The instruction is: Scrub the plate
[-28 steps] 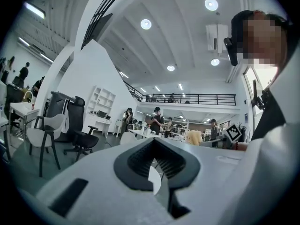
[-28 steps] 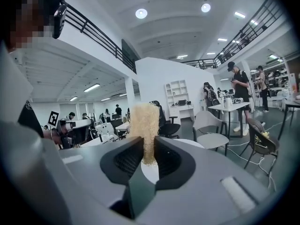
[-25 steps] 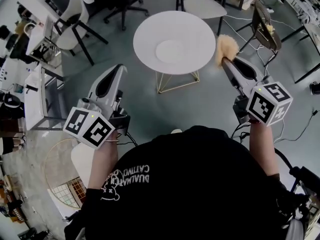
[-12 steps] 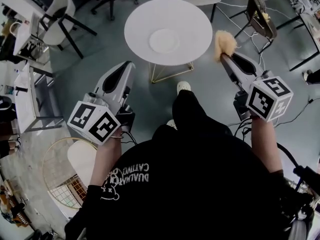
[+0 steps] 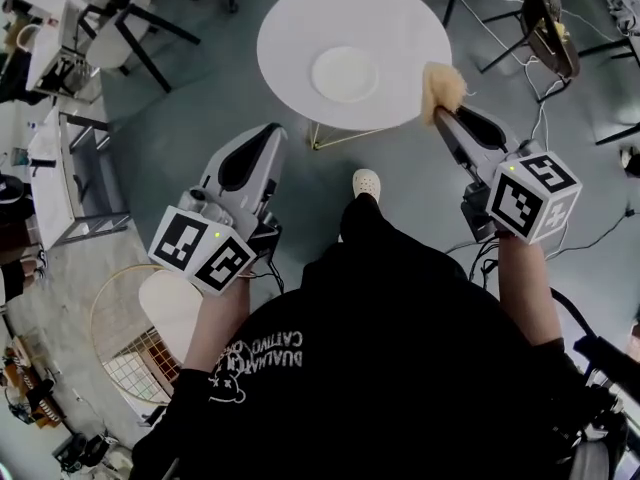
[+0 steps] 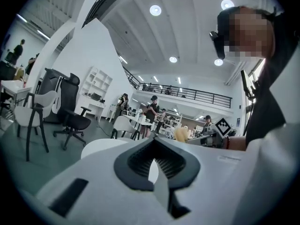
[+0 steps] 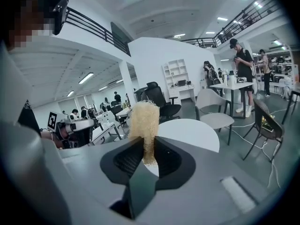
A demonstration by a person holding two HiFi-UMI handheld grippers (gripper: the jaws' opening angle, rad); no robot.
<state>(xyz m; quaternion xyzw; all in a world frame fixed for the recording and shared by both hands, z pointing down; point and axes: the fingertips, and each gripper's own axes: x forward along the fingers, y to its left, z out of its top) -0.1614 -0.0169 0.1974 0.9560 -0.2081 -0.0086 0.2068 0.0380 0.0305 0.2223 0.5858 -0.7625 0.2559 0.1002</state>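
A white plate (image 5: 344, 73) lies near the middle of a round white table (image 5: 410, 18) ahead of me in the head view. My right gripper (image 5: 442, 111) is shut on a tan fibrous scrubber (image 5: 441, 85), held over the table's right front edge; the scrubber (image 7: 143, 122) stands up between the jaws in the right gripper view. My left gripper (image 5: 272, 134) is shut with nothing in it, short of the table's left front edge. In the left gripper view the jaws (image 6: 154, 161) meet, and the table (image 6: 101, 146) shows just beyond.
The table stands on a gold wire base (image 5: 340, 133). Chairs (image 5: 120, 8) and desks stand at the left, another chair (image 5: 555, 38) and floor cables at the right. A round wire basket (image 5: 125, 353) sits on the floor at my lower left. People stand at desks farther off (image 7: 243, 74).
I have walked nearer the table: it and the plate sit closer under both grippers. The scrubber has come from beside the table's right side to over its edge. One foot has stepped forward.
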